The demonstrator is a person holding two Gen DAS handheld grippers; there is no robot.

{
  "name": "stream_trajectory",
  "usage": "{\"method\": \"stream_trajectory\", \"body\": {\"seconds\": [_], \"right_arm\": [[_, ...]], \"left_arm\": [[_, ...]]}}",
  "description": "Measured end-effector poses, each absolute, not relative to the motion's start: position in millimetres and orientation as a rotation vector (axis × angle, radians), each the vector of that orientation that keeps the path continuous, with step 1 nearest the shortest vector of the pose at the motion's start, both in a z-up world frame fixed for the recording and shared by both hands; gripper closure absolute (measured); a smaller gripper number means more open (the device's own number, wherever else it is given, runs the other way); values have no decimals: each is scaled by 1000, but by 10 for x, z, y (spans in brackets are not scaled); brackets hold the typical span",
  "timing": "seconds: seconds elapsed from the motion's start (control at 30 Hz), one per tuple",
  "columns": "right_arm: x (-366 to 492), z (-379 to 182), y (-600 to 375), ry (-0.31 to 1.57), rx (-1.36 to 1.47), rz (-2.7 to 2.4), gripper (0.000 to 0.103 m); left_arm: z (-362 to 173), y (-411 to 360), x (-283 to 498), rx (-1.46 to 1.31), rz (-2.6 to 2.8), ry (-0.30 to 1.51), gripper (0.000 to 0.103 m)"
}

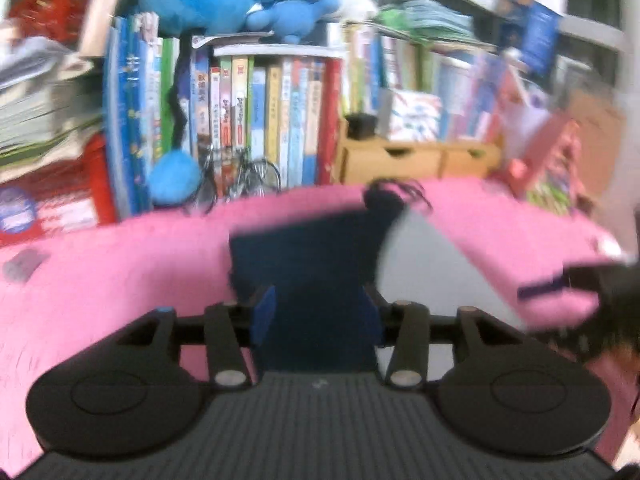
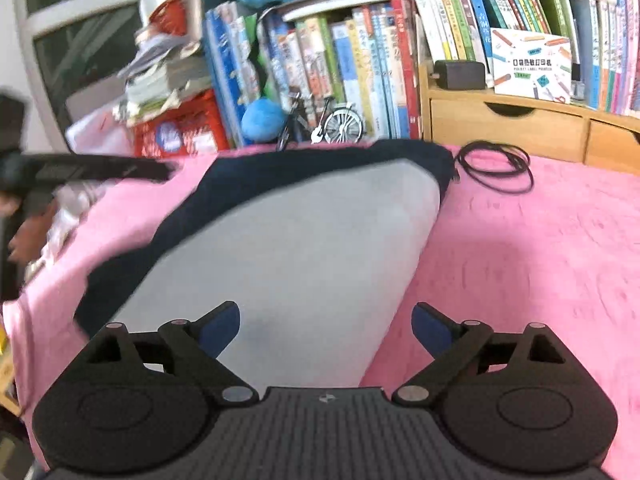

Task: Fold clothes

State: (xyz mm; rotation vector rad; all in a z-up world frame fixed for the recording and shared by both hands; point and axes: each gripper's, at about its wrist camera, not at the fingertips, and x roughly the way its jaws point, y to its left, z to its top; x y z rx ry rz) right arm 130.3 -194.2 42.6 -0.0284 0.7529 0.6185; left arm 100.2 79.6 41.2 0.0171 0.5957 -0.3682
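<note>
A dark navy and light grey cloth garment [image 2: 304,240] lies partly folded on the pink blanket [image 2: 520,264], its far navy edge just beside the coiled black cable [image 2: 496,168].

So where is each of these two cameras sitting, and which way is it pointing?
Left wrist: on the left gripper, facing the bookshelf across the pink blanket; its fingers flank navy cloth, the other gripper at far right.
Right wrist: on the open right gripper, above the grey-and-navy garment; a hand shows left.
Shared: garment, blanket, bookshelf, blue plush toy.
</note>
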Motion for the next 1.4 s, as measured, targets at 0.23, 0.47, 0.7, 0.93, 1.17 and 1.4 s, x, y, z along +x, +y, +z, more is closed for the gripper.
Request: {"method": "stream_trajectory", "body": {"seconds": [0.23, 0.47, 0.7, 0.93, 1.17, 1.4], "right_arm": [[246, 255, -1840, 742, -138, 581, 8], [-292, 240, -1719, 637, -154, 512, 5], [-357, 270, -1590, 551, -183, 484, 3], [-429, 237, -1533, 497, -253, 469, 2], [-420, 166, -1562, 498, -250, 484, 1], [-357, 126, -1593, 499, -237, 468, 0]], "left_arm": [[111, 801, 199, -29, -332, 590, 52], [-53, 757, -211, 14, -259, 570, 47], [-130, 722, -362, 49, -234, 550, 42], [-166, 679, -344, 61, -226, 557, 41], [-213, 576, -318, 96, -242, 573, 28], [-189, 491, -235, 129, -261, 576, 2]]}}
